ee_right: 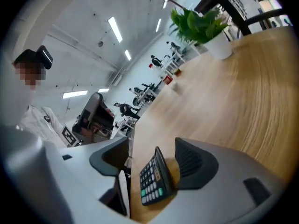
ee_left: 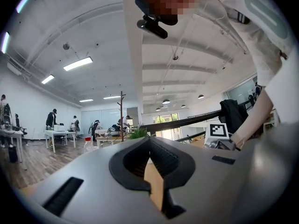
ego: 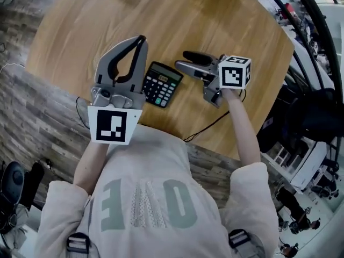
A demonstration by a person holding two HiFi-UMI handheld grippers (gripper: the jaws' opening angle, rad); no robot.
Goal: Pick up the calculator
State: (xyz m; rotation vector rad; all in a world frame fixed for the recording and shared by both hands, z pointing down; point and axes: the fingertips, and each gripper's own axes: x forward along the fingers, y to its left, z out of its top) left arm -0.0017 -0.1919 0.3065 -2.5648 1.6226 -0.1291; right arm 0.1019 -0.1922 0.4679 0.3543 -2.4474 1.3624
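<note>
While the calculator (ego: 162, 84) lies flat on the desk (ego: 161, 20), the right claw (ego: 180, 59) stands wide just beside it: approach step. Next move judged: straddle, then close. Left claw (ego: 141, 40) closed, empty.

One calculator (ego: 163, 84); two tongs (ego: 142, 38) (ego: 181, 59); one table (ego: 215, 15).

Calculator (ego: 162, 84) lies flat on the worktop (ego: 215, 20), between your two tongs. Your left tongs (ego: 141, 39) sit just beside its left edge; your right tongs (ego: 183, 61) just off its right corner, jaws lined up on it. Potted plant (ee_right: 201, 24) stands at the worktop's far edge. Cable (ego: 212, 122) runs under your right wrist.
</note>
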